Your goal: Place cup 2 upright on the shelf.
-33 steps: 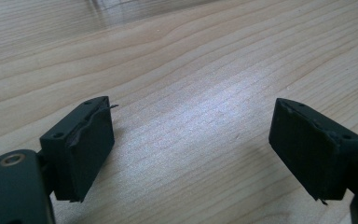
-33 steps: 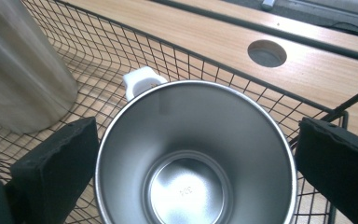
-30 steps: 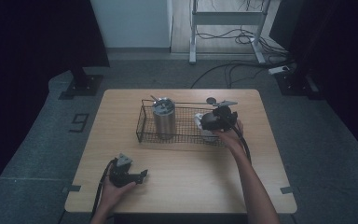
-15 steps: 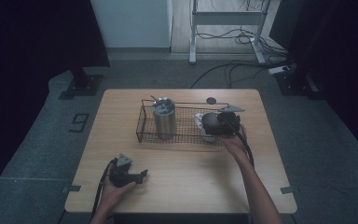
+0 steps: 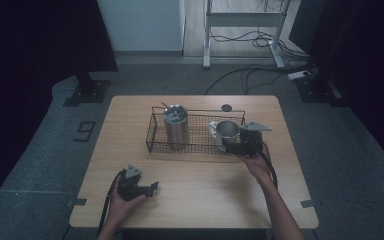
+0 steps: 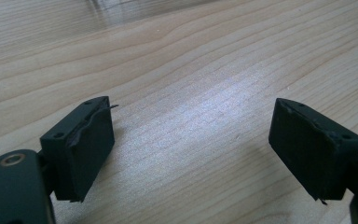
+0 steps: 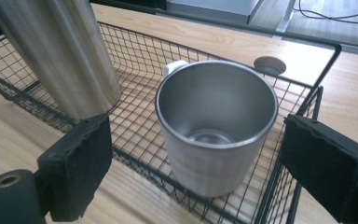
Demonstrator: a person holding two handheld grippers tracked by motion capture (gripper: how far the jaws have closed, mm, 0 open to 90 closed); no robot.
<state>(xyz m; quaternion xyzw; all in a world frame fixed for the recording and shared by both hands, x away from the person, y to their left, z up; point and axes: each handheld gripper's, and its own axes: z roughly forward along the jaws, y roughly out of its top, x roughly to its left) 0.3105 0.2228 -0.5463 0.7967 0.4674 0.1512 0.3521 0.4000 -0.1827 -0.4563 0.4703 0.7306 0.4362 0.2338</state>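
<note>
right gripper jaws apart, just been closing, astride smooth steel mug at wire basket 3 o'clock edge; left gripper jaws apart over bare wood table.

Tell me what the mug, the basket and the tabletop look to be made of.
Mug: likely stainless steel, brushed matte, with a grey sheen inside and a thin rolled rim. Basket: thin metal wire in a grid, apparently coated black, with a thicker rod as rim. Tabletop: light wood or wood-look laminate, smooth with faint straight grain lines and a soft glare.
</note>
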